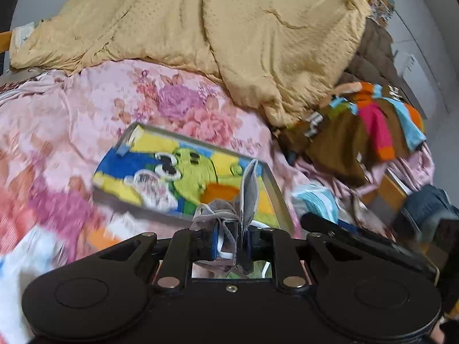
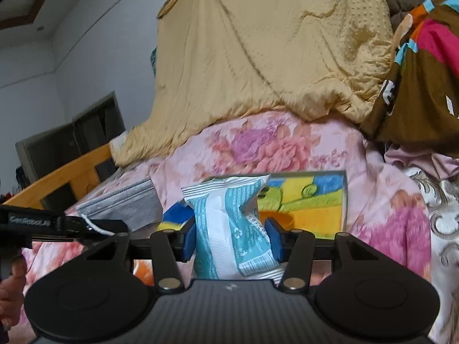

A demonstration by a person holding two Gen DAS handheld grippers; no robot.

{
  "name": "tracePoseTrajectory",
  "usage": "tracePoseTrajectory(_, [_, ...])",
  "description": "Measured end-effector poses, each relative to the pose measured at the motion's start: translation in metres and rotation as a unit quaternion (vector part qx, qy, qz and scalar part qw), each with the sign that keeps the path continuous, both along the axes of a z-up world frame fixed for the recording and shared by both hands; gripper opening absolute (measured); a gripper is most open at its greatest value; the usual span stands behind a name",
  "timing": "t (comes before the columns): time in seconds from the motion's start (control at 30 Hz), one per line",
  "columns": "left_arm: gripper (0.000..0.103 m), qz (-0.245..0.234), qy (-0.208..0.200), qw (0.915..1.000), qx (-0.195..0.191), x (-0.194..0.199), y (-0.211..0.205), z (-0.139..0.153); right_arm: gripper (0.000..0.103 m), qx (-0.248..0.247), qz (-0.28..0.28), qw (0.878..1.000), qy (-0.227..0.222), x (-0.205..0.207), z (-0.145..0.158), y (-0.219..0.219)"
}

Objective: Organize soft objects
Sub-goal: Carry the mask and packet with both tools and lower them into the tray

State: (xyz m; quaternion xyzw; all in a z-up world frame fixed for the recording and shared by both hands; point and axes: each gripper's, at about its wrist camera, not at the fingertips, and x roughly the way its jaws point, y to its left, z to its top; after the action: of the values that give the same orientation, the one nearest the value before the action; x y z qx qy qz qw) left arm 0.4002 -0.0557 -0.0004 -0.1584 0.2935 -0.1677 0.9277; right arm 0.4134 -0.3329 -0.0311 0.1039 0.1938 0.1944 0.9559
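Note:
My left gripper (image 1: 231, 238) is shut on a crumpled grey face mask (image 1: 246, 195) with white ear loops, held just above the near rim of a shallow box (image 1: 276, 192) lined with a bright cartoon picture. In the right wrist view the same grey mask (image 2: 126, 206) hangs flat from the left gripper (image 2: 114, 226) at the left. My right gripper (image 2: 229, 238) is shut on a teal and white sealed packet (image 2: 226, 215), squeezed at its waist, in front of the box (image 2: 345, 197). The packet (image 1: 315, 200) also shows blurred at the right of the left wrist view.
The box lies on a pink floral bedsheet (image 1: 172, 100). A yellow quilt (image 1: 229, 28) is heaped behind it. A brown garment with pink, orange and blue patches (image 1: 358, 132) lies at the right, jeans (image 1: 427, 209) below it. A wooden bed rail (image 2: 63, 177) runs along the left.

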Motion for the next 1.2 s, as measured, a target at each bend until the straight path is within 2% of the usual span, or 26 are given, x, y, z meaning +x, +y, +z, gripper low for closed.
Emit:
tracePoseTrajectory(0.1, [0.018,0.005,0.003,0.9999,0.01,0.039,-0.013,-0.004,0.054,0.015,-0.012,1.0,0.0,0.017,-0.005,-0.016])
tracePoseTrajectory(0.23, [0.018,0.007,0.035,0.9993,-0.012,0.091,-0.025,-0.017,0.054,0.03,-0.035,0.999,-0.001,0.034,-0.005,-0.032])
tracePoseTrajectory(0.4, [0.018,-0.035,0.044,0.9984,0.0,0.141,-0.044,-0.023,0.054,0.039,-0.059,0.997,0.019,0.058,-0.013,-0.035])
tracePoseTrajectory(0.53, [0.019,-0.056,0.055,0.9969,0.007,0.169,-0.046,-0.034,0.055,0.024,-0.069,0.996,0.041,0.074,-0.024,-0.024])
tracePoseTrajectory(0.87, [0.019,-0.077,0.085,0.9931,-0.021,0.188,-0.011,-0.072,0.055,-0.022,-0.09,0.992,0.088,0.116,-0.02,0.025])
tracePoseTrajectory(0.93, [0.019,-0.071,0.09,0.9931,-0.025,0.19,0.0,-0.076,0.055,-0.038,-0.088,0.991,0.095,0.125,-0.018,0.039])
tracePoseTrajectory(1.07, [0.019,-0.074,0.101,0.9903,-0.059,0.196,0.025,-0.081,0.055,-0.069,-0.081,0.988,0.111,0.141,-0.015,0.064])
tracePoseTrajectory(1.2, [0.019,-0.067,0.109,0.9896,-0.065,0.204,0.04,-0.082,0.055,-0.084,-0.091,0.983,0.133,0.154,-0.013,0.083])
